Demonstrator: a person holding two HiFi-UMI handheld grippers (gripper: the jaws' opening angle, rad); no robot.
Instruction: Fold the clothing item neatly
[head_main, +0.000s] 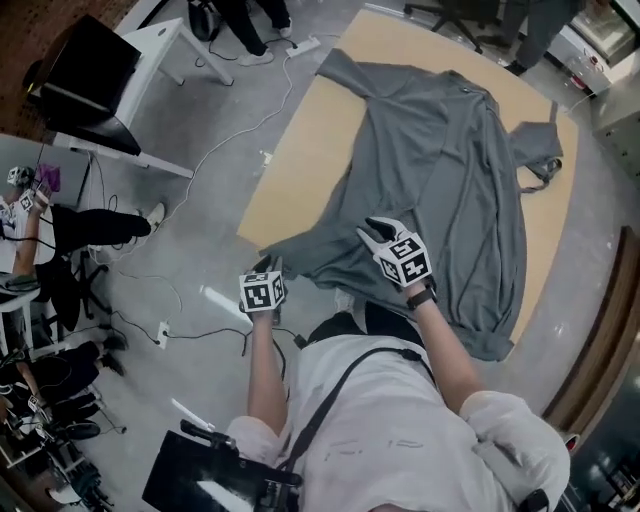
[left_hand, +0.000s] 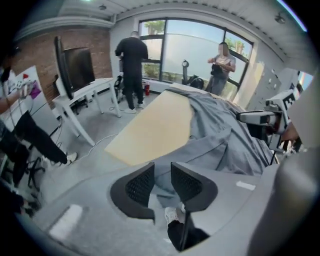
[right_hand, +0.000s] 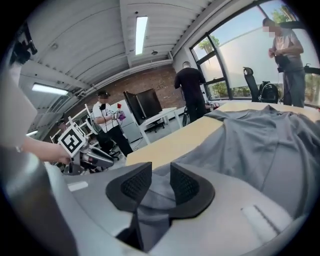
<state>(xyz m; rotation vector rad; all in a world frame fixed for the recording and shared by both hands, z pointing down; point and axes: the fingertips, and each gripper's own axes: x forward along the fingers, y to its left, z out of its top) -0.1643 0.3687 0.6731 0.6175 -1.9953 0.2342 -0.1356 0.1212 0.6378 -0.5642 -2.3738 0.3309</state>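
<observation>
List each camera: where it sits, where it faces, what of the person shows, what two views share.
Head view: on the head, facing steeply down at the shirt on the table; chest, forearms, left gripper and right gripper show.
Left gripper view: on that gripper, facing across the table toward the windows; its parted jaws and the right gripper show.
Right gripper view: on that gripper, facing over the shirt toward the brick wall; its parted jaws and the left gripper show.
Shared: both gripper views see shirt and table.

The grey floor is crossed by cables. A brick wall, tall windows and a white desk are seen beyond.
</observation>
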